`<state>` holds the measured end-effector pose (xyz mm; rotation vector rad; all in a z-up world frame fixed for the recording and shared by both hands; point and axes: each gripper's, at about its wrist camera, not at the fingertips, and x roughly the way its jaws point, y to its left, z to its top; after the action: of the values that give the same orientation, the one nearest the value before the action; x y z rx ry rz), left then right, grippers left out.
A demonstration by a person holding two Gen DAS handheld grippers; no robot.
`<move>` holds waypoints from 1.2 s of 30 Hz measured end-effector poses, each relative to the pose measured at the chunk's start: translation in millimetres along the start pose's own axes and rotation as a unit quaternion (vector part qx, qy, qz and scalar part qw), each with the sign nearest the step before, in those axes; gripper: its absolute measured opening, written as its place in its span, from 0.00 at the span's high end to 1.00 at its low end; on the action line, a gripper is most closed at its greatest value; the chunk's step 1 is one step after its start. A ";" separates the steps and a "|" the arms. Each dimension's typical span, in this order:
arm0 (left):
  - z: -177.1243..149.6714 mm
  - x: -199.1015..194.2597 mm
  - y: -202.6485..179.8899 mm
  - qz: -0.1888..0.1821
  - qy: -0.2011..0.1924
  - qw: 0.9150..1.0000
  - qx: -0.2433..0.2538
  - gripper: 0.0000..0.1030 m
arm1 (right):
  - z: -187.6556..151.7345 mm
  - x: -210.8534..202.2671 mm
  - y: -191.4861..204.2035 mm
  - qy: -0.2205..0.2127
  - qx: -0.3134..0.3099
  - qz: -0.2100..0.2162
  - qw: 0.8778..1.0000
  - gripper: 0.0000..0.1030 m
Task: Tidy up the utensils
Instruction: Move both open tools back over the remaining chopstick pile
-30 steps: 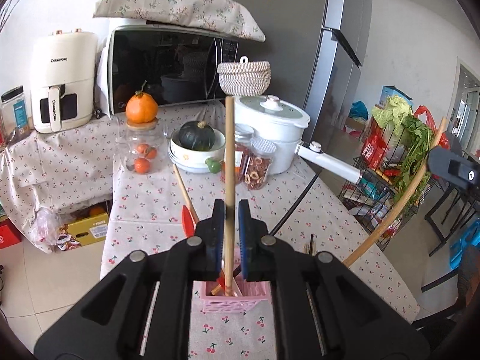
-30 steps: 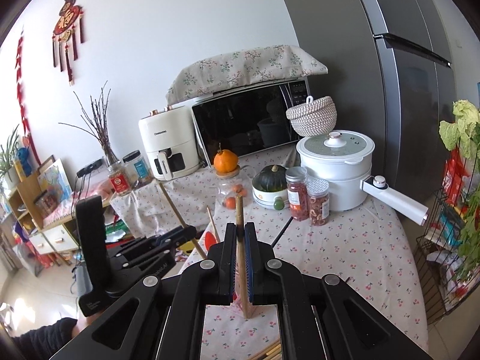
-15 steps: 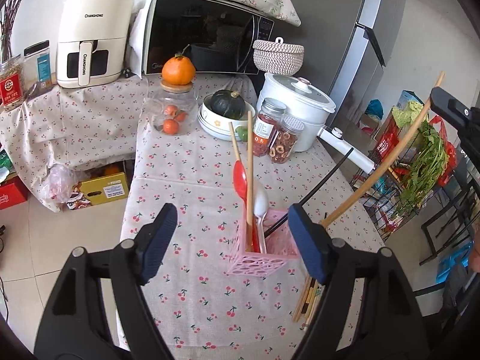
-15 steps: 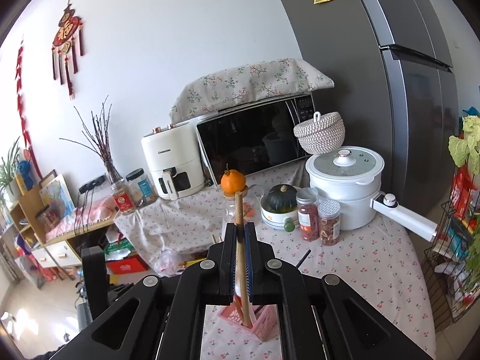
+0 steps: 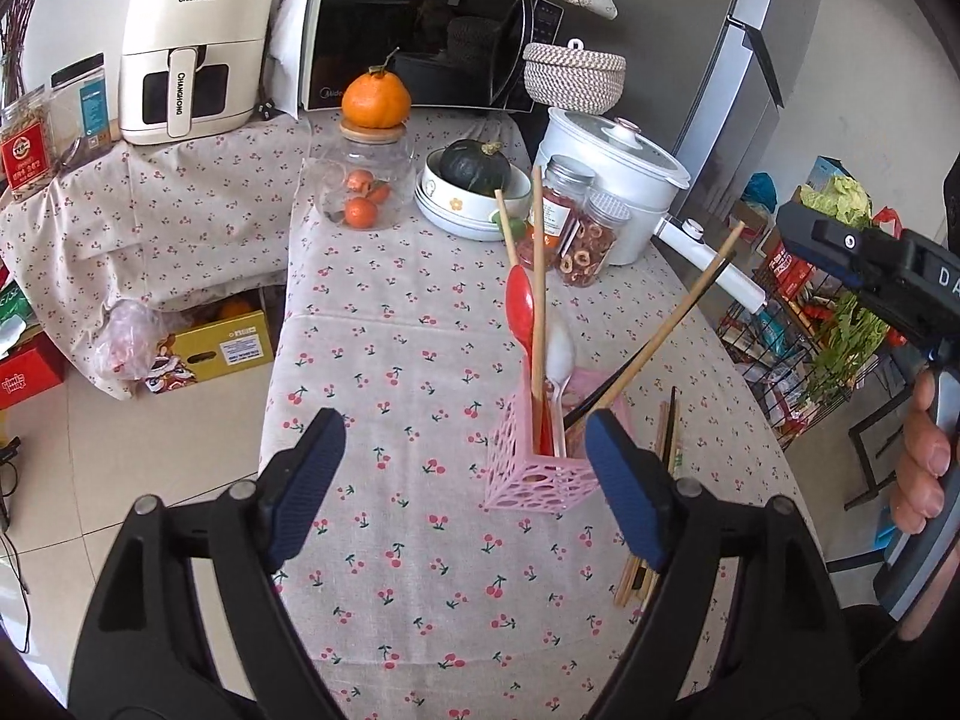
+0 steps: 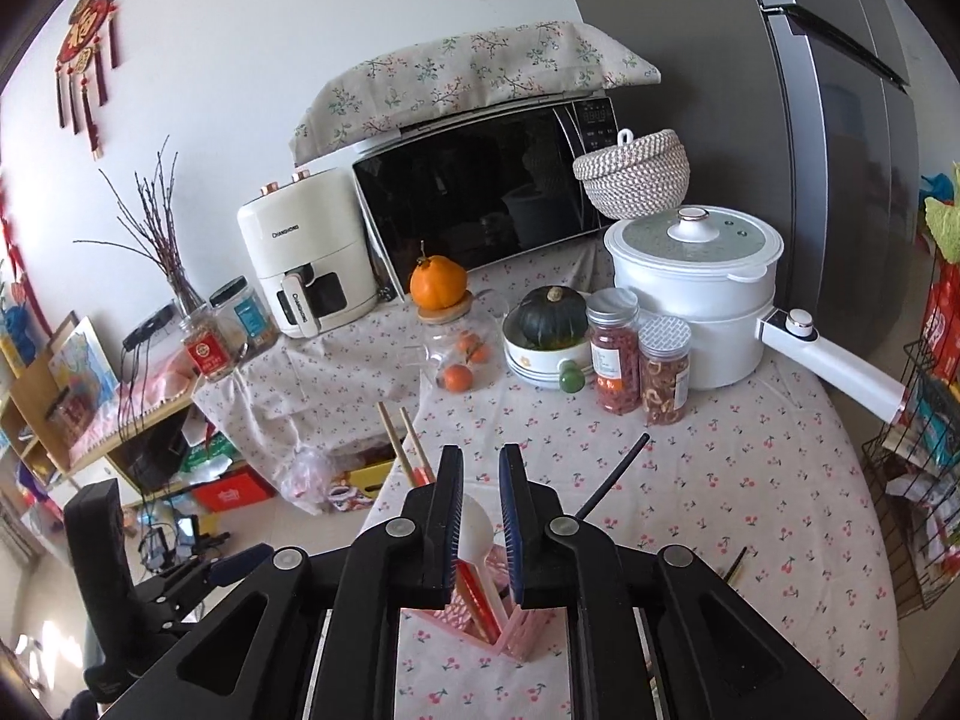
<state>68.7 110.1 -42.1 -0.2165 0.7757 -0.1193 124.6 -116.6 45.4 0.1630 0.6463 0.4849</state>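
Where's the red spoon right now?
Left wrist view, centre-right: the red spoon stands bowl-up in the pink holder on the cherry-print tablecloth, beside a white spoon and wooden chopsticks.

So the table (image 5: 420, 570) has a holder (image 5: 534, 468) sitting near the front, right of centre, with spoons (image 5: 521, 306) and chopsticks (image 5: 538, 252) standing in it, leaning every which way. More chopsticks (image 5: 667, 438) lie flat on the cloth just right of the holder. Far side of the table: a jar (image 5: 366, 180) with an orange (image 5: 376, 99) on its lid, then a bowl (image 5: 462, 204) holding a squash (image 5: 474, 162) to its right, two smaller jars (image 5: 579, 222) in front of a pot (image 5: 618, 180). A basket (image 5: 573, 75) sits behind the pot. A microwave (image 5: 420, 30) is behind all that, an air fryer (image 5: 192, 42) left of it. A fridge (image 5: 762, 60) is at far right.
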 end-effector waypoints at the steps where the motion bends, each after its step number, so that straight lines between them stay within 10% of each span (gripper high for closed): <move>1: -0.7 -0.7 -1.7 -0.001 0.000 1.000 0.003 0.19 | -0.5 -5.7 -1.8 -0.008 0.000 -0.004 1.000 0.67; 3: -1.5 -0.5 -5.9 -0.002 0.002 1.000 0.009 0.17 | -0.9 -16.5 -6.3 -0.022 0.003 -0.008 1.000 0.44; 9: -7.2 5.0 -15.8 -0.009 0.020 1.000 0.014 0.13 | -8.4 -34.2 -33.5 -0.019 0.030 -0.023 0.999 0.25; 36: -58.8 45.6 -79.4 0.031 0.096 0.990 0.101 0.01 | -115.7 23.0 -137.1 0.157 0.033 -0.184 0.970 0.00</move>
<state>57.4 15.7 -95.0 0.0128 0.9552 -0.1599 121.9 -226.0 -98.6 0.0247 0.9814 0.1290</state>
